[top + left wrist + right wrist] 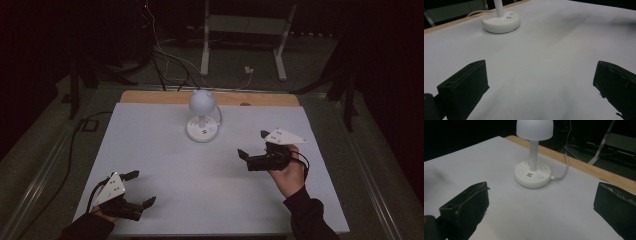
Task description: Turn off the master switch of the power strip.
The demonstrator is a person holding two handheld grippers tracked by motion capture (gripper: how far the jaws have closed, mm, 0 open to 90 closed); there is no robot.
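Looking down from the high view, we are seeing the small white plastic desk lamp with domed shade and round socket base (202, 120) upper centre on the white table sheet (165, 165), well apart from the left gripper (139, 189) and right gripper (252, 145), both spread and empty. In the left gripper view, we are seeing the base (501, 22) upper left. In the right gripper view, we are noticing its cord (564, 168) and lit button; it is probably light, stiff and slippery, so we are favouring the thin stem (533, 151).

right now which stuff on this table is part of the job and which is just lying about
Part of the job:
- white desk lamp, with round base, sockets and a lit button
- right gripper, fingers open, pointed toward the lamp
- left gripper, fingers open, near the table's front edge

Just lying about:
- lamp's white cable trailing off the back
- white table cover
- cables on the floor behind
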